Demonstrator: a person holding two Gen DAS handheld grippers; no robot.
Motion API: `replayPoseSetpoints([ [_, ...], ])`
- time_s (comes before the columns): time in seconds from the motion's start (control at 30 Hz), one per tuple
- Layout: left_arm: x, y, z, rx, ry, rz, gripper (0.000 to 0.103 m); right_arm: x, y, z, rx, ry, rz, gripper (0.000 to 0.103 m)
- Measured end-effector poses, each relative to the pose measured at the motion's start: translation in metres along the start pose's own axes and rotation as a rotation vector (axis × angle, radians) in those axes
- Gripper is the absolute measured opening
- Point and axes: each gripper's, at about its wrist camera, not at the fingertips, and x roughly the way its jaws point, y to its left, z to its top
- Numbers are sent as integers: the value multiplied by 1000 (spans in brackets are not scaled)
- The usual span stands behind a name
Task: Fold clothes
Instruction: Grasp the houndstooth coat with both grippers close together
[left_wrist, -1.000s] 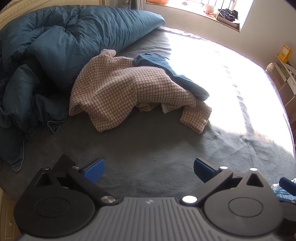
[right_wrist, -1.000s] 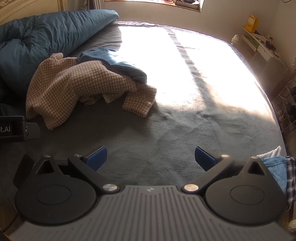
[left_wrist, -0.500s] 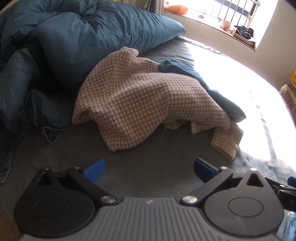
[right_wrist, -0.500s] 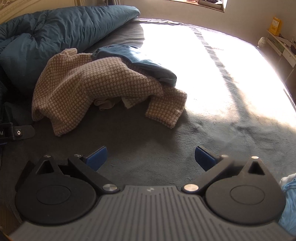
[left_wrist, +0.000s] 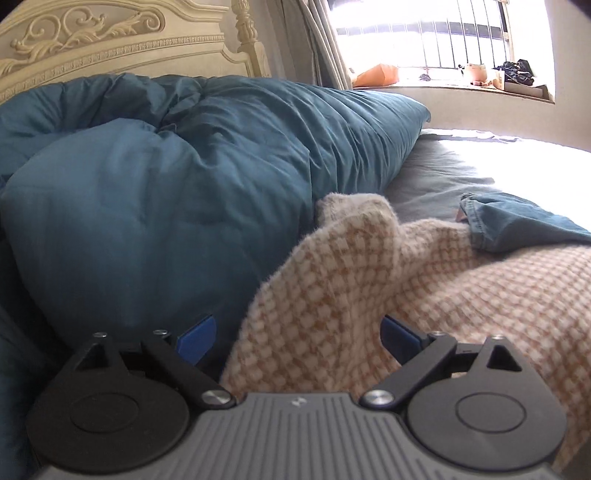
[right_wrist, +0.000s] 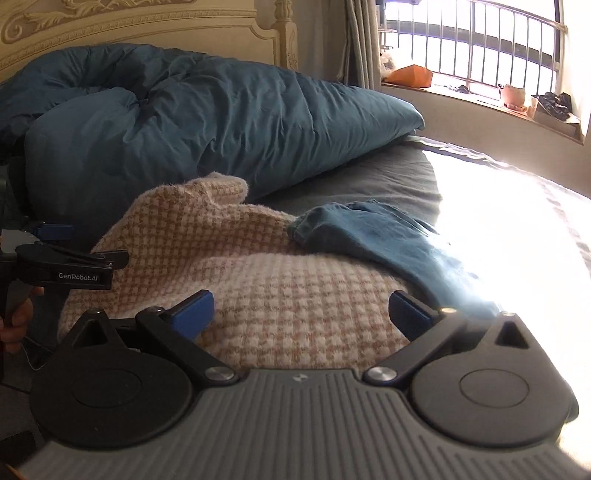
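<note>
A beige-and-white checked knit sweater (left_wrist: 369, 288) (right_wrist: 258, 258) lies crumpled on the bed. A blue denim garment (left_wrist: 517, 225) (right_wrist: 388, 236) lies across its far right side. My left gripper (left_wrist: 298, 338) is at the sweater's left edge. Its jaws are closing with a fold of the knit between them, and the left pad (left_wrist: 195, 338) still stands apart from the cloth. My right gripper (right_wrist: 301, 314) stands open low over the middle of the sweater. In the right wrist view the left gripper (right_wrist: 74, 254) shows at the left edge, held by a hand (right_wrist: 14, 325).
A bulky teal duvet (left_wrist: 184, 184) (right_wrist: 184, 122) is heaped right behind and to the left of the sweater, against a carved cream headboard (left_wrist: 110, 37). The grey bed sheet (right_wrist: 369, 177) runs right into bright sunlight. A barred window with a cluttered sill (right_wrist: 480, 96) is at the back.
Both grippers have come forward and down from the open sheet to the clothes pile, so the sweater now lies between their fingers. The left jaws stand a little narrower.
</note>
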Motion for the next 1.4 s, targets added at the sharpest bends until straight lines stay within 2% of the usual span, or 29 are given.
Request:
replayPoseSetpoints([
  [0.1,24,-4,12,40,-17,-10,86,39,0,19,-8,37,22,99],
  [0.17,37,-12,17,100,-27,-35,86,54,-4,25,27,47,26,98],
  [0.27,58,-29,16,208,24,-57,86,61,-11,22,78,54,30,98],
  [0.33,67,-38,12,268,50,-42,66,63,-14,16,97,64,34,98],
  [0.37,69,-40,10,271,51,-48,61,63,-15,13,101,69,35,98],
  [0.43,65,-40,7,257,33,-67,37,60,-17,8,96,68,37,96],
  [0.53,51,-42,0,272,-8,-89,19,51,-21,8,88,45,51,92],
  [0.63,31,-43,-7,271,-59,-126,17,44,-30,20,138,33,105,80],
  [0.77,10,-44,-14,249,-94,-189,16,55,-32,50,241,75,245,78],
  [0.83,1,-43,-16,215,-100,-220,16,73,-24,65,297,139,325,80],
  [0.9,-8,-44,-18,190,-107,-248,16,98,-13,78,350,233,363,81],
  [1.07,-32,-55,-35,215,-132,-303,15,145,13,74,403,451,329,80],
  [1.1,-35,-57,-38,218,-133,-308,15,147,15,68,416,472,319,75],
  [1.17,-44,-59,-42,218,-135,-317,15,141,15,57,438,472,314,42],
  [1.23,-58,-57,-46,197,-138,-350,15,119,12,45,451,449,347,27],
  [1.27,-68,-58,-49,192,-144,-372,15,108,10,38,458,436,366,21],
  [1.4,-121,-70,-63,238,-195,-457,15,48,-7,15,493,374,438,16],
])
